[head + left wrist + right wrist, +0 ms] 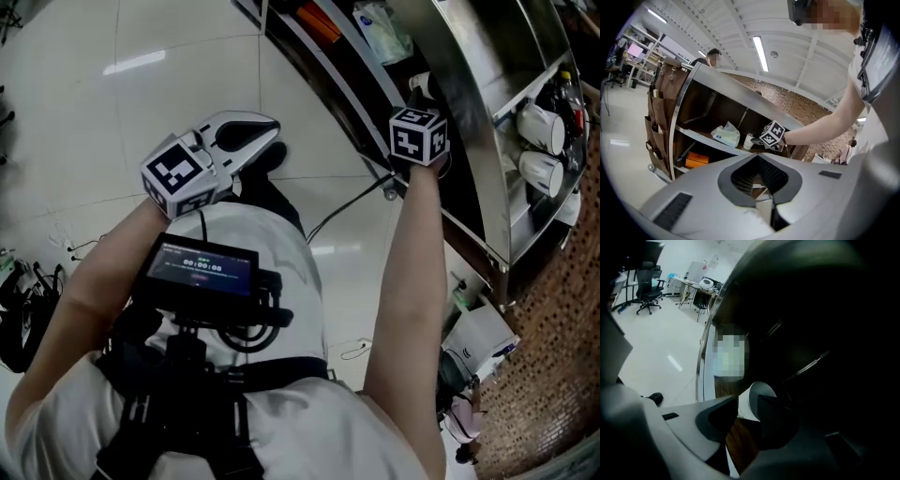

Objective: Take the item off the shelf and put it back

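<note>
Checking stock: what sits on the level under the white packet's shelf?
An orange box lies below the shelf holding the white packet. The body of the left gripper covers the rest of that lower level.

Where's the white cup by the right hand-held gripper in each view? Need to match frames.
Head view: white cup upper right, just above the marker cube.
Left gripper view: cup at centre, on the shelf board, just left of that cube.
Right gripper view: cup lower centre, between the right hand-held gripper's open jaws.
Shared landmark: the shelf unit's metal front edge.
</note>
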Demonstrator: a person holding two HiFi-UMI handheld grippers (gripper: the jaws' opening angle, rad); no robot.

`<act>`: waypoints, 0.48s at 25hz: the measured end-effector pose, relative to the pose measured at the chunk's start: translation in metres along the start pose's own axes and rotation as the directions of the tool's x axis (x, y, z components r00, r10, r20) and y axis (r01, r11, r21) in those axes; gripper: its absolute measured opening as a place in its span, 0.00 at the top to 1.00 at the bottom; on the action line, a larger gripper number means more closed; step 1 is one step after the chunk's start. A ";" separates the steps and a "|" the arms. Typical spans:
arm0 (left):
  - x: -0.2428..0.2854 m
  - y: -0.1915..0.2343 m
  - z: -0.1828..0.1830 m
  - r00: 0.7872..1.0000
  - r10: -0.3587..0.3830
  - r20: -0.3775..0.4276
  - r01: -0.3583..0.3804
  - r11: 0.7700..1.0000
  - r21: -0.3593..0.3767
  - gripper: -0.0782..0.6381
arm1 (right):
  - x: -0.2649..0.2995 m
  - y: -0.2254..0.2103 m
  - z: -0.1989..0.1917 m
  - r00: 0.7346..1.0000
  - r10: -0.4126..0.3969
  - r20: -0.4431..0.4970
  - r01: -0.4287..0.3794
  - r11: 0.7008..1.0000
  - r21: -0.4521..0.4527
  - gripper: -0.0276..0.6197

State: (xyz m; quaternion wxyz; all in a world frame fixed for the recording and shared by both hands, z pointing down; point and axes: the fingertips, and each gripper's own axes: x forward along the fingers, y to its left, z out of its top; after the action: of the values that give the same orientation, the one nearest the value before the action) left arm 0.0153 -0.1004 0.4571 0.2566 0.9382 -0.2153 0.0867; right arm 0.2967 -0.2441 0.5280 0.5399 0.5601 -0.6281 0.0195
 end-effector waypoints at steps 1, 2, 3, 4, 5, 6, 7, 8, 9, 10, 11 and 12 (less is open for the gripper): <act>-0.001 0.000 -0.001 1.000 0.000 -0.001 0.000 1.000 -0.004 0.88 | 0.003 0.001 -0.002 1.000 0.016 -0.018 -0.016 1.000 -0.005 0.74; -0.001 -0.002 -0.002 1.000 -0.002 -0.003 0.002 1.000 -0.008 0.88 | 0.005 0.002 -0.005 0.999 0.033 -0.035 -0.033 0.999 -0.006 0.74; -0.002 -0.003 -0.003 1.000 -0.005 -0.005 0.005 1.000 -0.012 0.88 | 0.007 0.004 -0.007 0.998 0.048 -0.050 -0.048 0.999 -0.009 0.75; -0.004 -0.004 -0.003 1.000 -0.006 -0.008 0.006 1.000 -0.016 0.88 | 0.009 0.005 -0.009 0.996 0.056 -0.062 -0.057 0.998 -0.013 0.76; -0.005 -0.003 -0.004 1.000 -0.003 -0.011 0.003 1.000 -0.019 0.88 | 0.010 0.006 -0.010 0.996 0.057 -0.069 -0.059 0.998 -0.019 0.79; -0.006 -0.001 -0.006 1.000 0.004 -0.013 -0.004 1.000 -0.018 0.88 | 0.010 0.006 -0.011 0.996 0.053 -0.072 -0.055 0.998 -0.023 0.84; -0.008 0.001 -0.009 1.000 0.010 -0.014 -0.010 1.000 -0.016 0.88 | 0.010 0.005 -0.010 0.996 0.047 -0.070 -0.049 0.998 -0.025 0.88; -0.008 0.002 -0.010 1.000 0.012 -0.014 -0.013 1.000 -0.015 0.88 | 0.009 0.005 -0.010 0.997 0.043 -0.066 -0.045 0.999 -0.026 0.91; -0.009 0.002 -0.011 1.000 0.013 -0.014 -0.013 1.000 -0.015 0.88 | 0.007 0.005 -0.009 0.997 0.042 -0.062 -0.044 0.999 -0.027 0.92; -0.009 0.001 -0.011 1.000 0.012 -0.014 -0.013 1.000 -0.016 0.88 | 0.005 0.005 -0.009 0.997 0.043 -0.057 -0.044 0.999 -0.028 0.92; -0.009 0.000 -0.011 1.000 0.011 -0.014 -0.011 1.000 -0.016 0.88 | 0.004 0.006 -0.007 0.998 0.044 -0.051 -0.045 0.999 -0.029 0.92; -0.009 -0.001 -0.012 1.000 0.010 -0.012 -0.010 1.000 -0.013 0.88 | 0.002 0.006 -0.006 0.998 0.046 -0.044 -0.047 0.998 -0.028 0.92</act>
State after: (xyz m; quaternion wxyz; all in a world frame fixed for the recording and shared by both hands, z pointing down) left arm 0.0072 -0.0906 0.4645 0.2638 0.9349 -0.2188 0.0923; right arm 0.2964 -0.2391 0.5352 0.5609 0.5369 -0.6292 0.0351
